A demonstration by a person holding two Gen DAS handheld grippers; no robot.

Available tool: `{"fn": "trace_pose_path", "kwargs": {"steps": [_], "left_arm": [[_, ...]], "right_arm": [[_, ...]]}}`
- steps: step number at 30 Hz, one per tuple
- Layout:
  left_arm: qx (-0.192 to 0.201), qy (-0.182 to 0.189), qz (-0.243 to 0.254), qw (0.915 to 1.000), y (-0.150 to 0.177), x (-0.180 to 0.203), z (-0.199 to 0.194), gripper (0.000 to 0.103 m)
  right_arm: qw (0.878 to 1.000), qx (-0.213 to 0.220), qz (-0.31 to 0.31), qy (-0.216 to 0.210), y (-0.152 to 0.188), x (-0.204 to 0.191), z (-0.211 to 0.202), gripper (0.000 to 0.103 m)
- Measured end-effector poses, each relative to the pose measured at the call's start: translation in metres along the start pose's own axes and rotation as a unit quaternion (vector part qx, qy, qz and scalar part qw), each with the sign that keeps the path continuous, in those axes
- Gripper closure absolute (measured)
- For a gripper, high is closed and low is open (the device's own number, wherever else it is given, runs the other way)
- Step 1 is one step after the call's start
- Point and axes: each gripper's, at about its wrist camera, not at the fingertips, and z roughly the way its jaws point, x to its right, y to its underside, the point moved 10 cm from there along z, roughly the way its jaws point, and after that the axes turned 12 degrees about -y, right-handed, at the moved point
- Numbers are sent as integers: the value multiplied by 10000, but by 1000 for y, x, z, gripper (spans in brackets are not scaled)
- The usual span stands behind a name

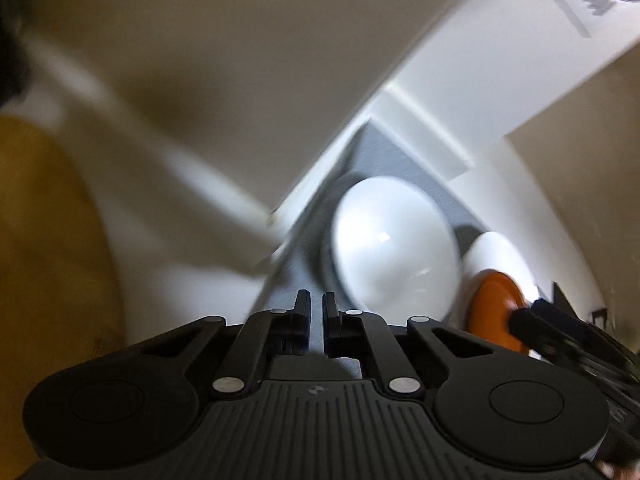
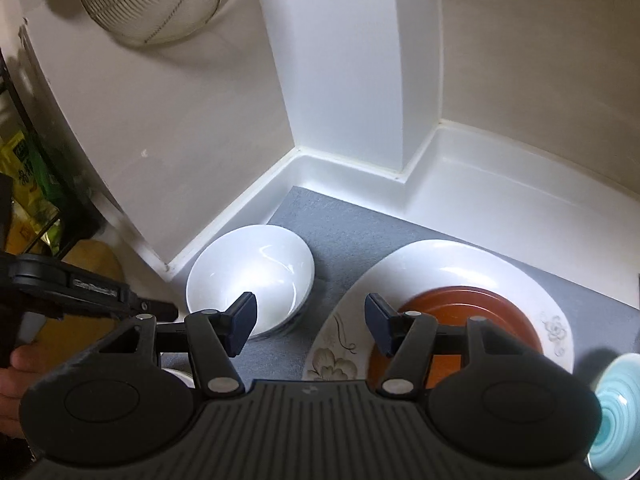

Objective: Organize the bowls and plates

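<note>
Left gripper [image 1: 316,312]: points steeply down over the grey mat [image 2: 352,236]; jaws clenched together, nothing between them.
Right gripper [image 2: 310,320]: tilted down toward the worktop [image 2: 500,184]; jaws released, standing apart and empty over the mat between the bowl and the plate.
Hand [image 2: 14,376]: part of a hand at the left edge of the right wrist view, behind the left gripper's black body.
White bowl [image 2: 250,276]: on the mat, near the corner, left of the right gripper.
Flowered plate [image 2: 460,264]: on the mat, right of the bowl, with an orange plate [image 2: 460,308] lying on it.
Blue dish [image 2: 612,412]: cut off at the right edge.
Hard to make out: left wrist view is blurred.
Room: white worktop in a walled corner; wire basket [image 2: 160,0] at the top of the view, against the wall.
</note>
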Motion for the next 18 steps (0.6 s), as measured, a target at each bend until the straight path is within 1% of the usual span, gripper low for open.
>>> {"fn": "trace_pose_path", "kwargs": {"steps": [2,3,4,5,6,8,11,13,15,18], "left_arm": [[312,59,359,9988,-5,10,-7,97],[398,114,512,9978,-6,13,-8,97],[394,153,577,9974,-7,16,-6,97],[342,182,527,9979,-8,15,-3,97],[245,208,463,9984,-9,14,3,96],[174,170,368,9990,-13,10,12,95],[138,148,423,9989,-16,9,14,94],[107,53,499,9987,-17,10,17,94],[90,-61,617,9980,-18,13,21,93],[-54,-201,731,9971,-17,18,32,89]], "right_arm": [[10000,-47,-24,-5,-2,1,8,37],[10000,-46,-26,-47,-4,1,12,37],[10000,-48,-10,-71,-6,1,16,40],[9999,-58,46,-79,-7,2,20,44],[9998,-79,110,-125,-8,2,25,52],[9997,-145,112,-184,-11,0,35,59],[9995,-281,-46,-150,-13,-2,50,59],[9991,-396,-126,-55,-13,-1,61,59],[9984,-556,-112,25,-10,3,72,59],[9971,-754,-41,124,-3,9,85,59]]}}
